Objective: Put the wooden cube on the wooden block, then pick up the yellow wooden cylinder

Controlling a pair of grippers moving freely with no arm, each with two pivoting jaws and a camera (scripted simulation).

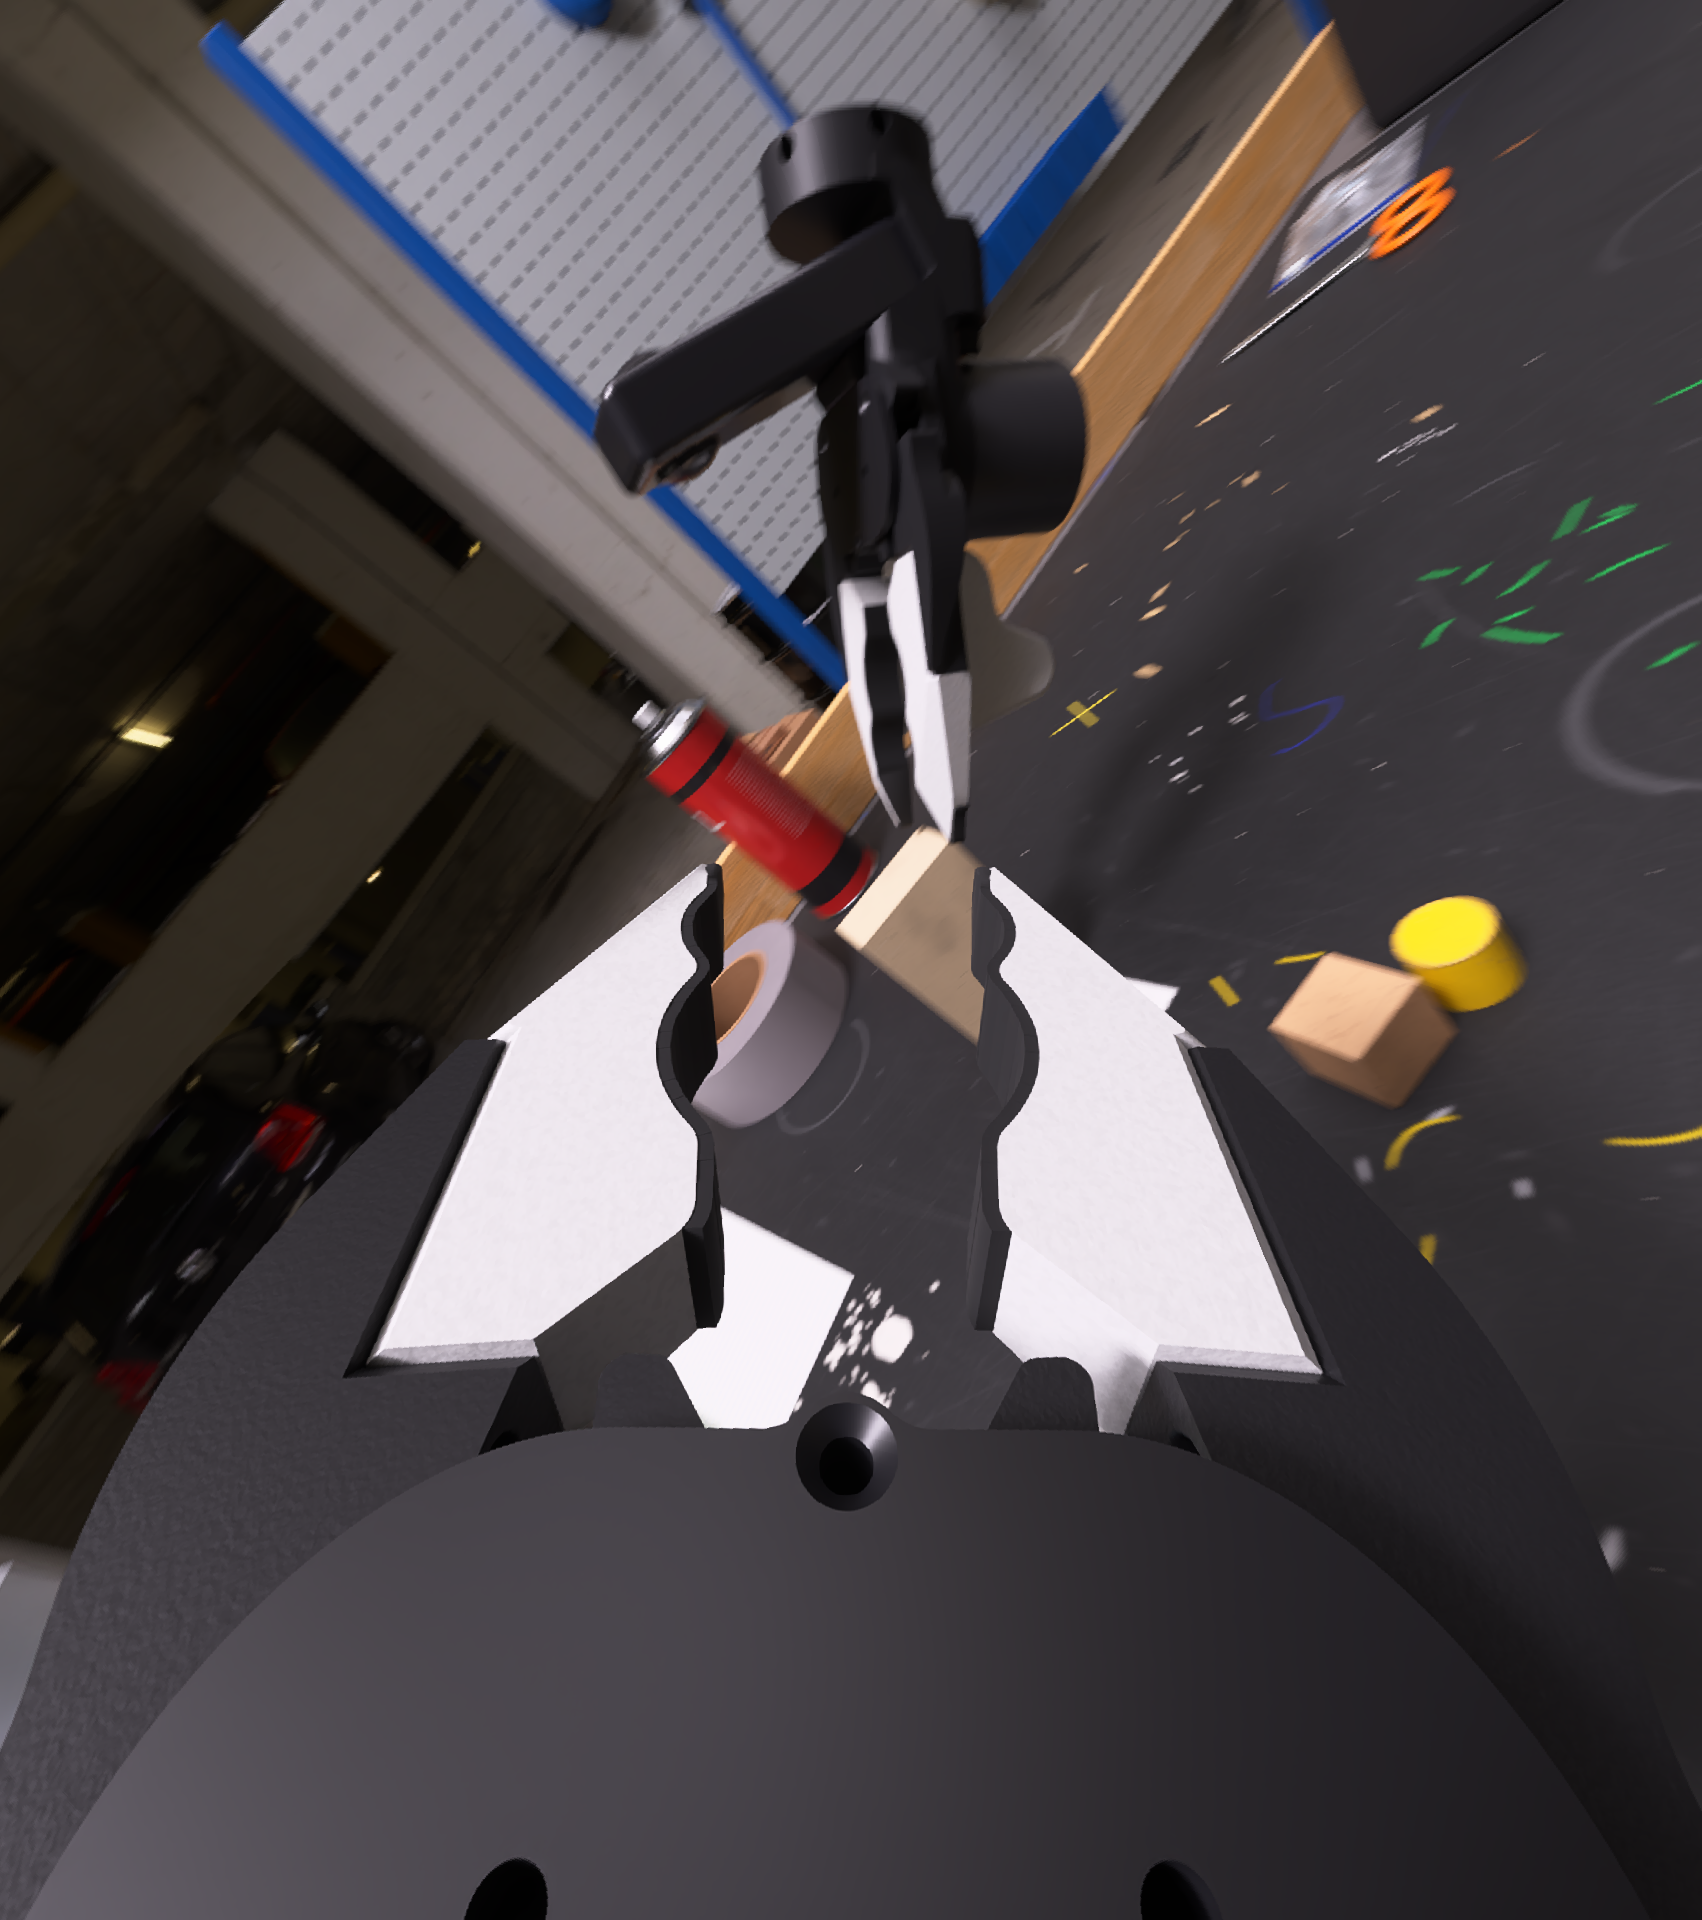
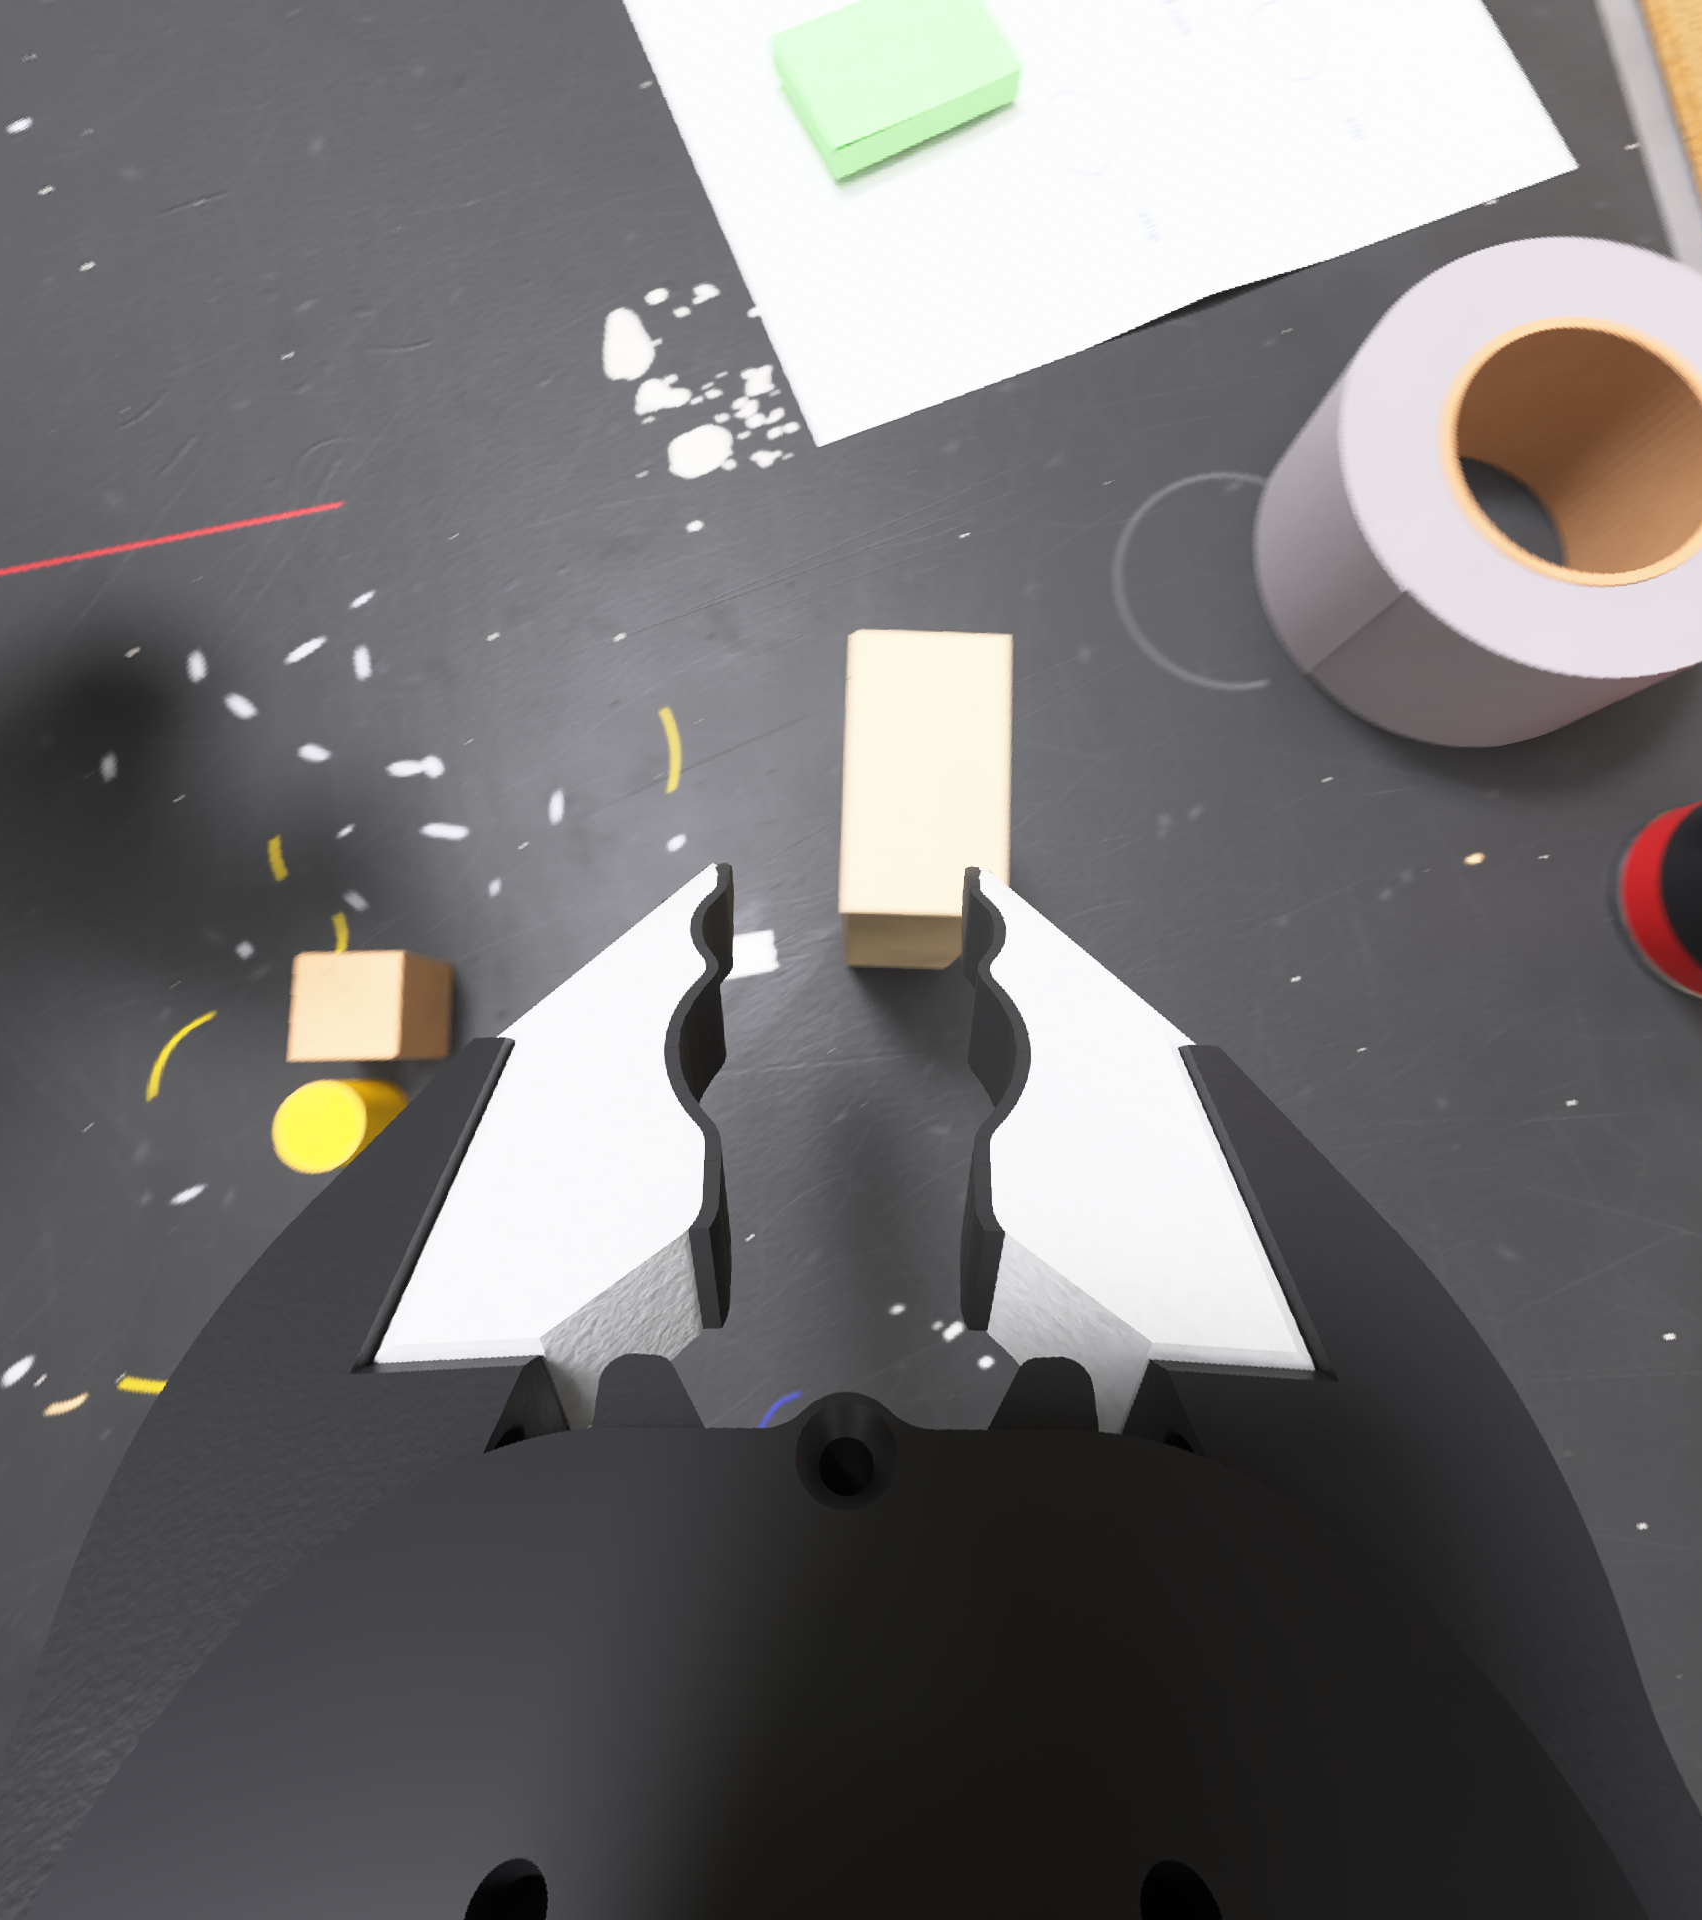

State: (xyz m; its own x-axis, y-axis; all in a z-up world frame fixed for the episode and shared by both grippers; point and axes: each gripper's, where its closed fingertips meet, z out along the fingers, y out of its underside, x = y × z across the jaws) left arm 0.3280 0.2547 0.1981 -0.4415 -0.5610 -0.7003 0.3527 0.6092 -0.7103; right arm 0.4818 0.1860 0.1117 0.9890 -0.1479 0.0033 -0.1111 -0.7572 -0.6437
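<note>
In the left wrist view, the left gripper (image 1: 847, 883) is spread wide and holds nothing. One wooden cube (image 1: 1361, 1027) touches one yellow cylinder (image 1: 1460, 951) on the dark table (image 1: 1449, 727). The right gripper (image 1: 920, 821) hangs over the wooden block (image 1: 914, 935).

In the right wrist view, the right gripper (image 2: 845, 883) is spread too, empty. One tape roll (image 2: 1522, 499) has a hollow middle. One green pad (image 2: 894, 83) lies on paper (image 2: 1086, 229); its marks are too faint to read.

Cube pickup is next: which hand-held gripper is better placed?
Probably right: the right hand-held gripper is open, pointing downward, with the wooden cube just beside it. The left hand-held gripper, also open, sits farther off.
</note>
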